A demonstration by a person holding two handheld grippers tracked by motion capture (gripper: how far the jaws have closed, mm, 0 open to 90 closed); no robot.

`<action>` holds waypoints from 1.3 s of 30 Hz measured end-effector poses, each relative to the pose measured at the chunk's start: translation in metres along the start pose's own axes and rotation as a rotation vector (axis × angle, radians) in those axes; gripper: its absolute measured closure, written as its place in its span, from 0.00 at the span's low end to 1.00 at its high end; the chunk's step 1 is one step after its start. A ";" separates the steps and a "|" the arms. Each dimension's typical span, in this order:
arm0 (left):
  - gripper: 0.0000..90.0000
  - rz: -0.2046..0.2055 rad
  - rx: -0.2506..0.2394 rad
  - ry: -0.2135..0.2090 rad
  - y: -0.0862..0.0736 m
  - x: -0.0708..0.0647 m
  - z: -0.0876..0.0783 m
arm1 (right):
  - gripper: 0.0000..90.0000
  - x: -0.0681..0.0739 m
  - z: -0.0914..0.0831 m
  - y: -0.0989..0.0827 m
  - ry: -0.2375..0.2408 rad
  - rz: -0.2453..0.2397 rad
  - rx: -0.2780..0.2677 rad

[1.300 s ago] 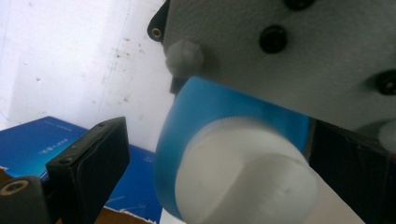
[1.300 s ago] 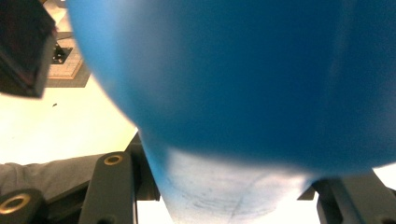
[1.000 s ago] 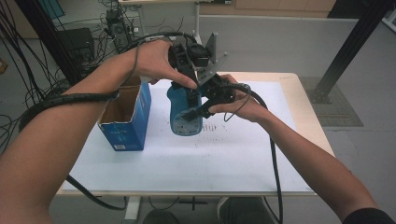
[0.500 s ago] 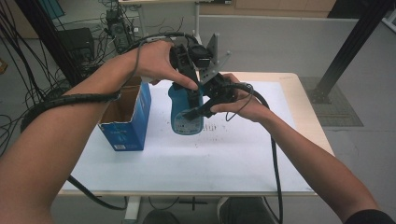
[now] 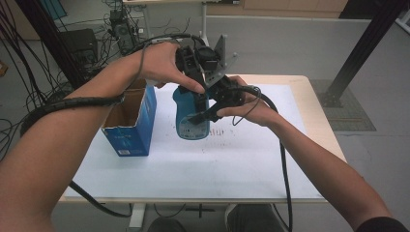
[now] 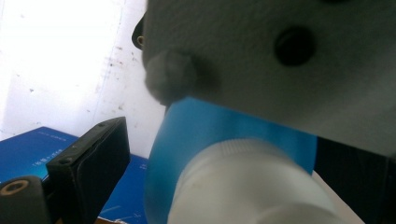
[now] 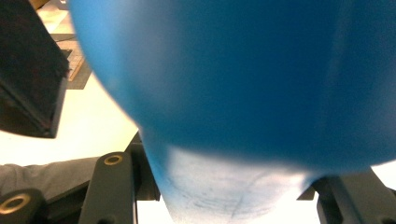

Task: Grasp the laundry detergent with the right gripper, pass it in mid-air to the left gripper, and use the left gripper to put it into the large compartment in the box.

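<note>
Near the far edge of the table (image 5: 270,164), a blue bottle (image 5: 191,118) stands upright beside an open blue box (image 5: 130,125). Right gripper (image 5: 200,116) pinches the bottle's side; left gripper (image 5: 196,92) sits over its white cap (image 6: 243,186), jaws spread around it.

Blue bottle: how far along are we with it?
Done: the blue bottle stands on the table, outside the open blue box. In hand: the right tongs clamp its body; the left tongs sit over its white cap. Left: the cap looks still on.
</note>
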State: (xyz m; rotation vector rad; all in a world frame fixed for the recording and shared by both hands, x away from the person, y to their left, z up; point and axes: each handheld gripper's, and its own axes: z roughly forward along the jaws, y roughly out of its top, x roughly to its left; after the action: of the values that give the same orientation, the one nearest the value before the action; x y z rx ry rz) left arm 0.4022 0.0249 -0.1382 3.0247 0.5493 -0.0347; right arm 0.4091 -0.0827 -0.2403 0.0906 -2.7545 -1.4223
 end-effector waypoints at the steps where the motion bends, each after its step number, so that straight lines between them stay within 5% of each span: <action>1: 0.07 0.004 0.004 0.000 0.000 0.000 -0.001 | 0.48 0.000 0.000 0.000 0.002 0.000 0.000; 39: 0.07 0.014 -0.011 -0.007 -0.001 -0.003 -0.006 | 0.48 -0.001 0.001 0.003 0.010 0.003 -0.002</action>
State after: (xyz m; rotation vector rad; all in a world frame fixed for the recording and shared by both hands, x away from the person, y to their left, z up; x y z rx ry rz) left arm 0.3997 0.0249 -0.1323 3.0164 0.5256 -0.0421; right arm 0.4101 -0.0799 -0.2383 0.0935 -2.7443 -1.4194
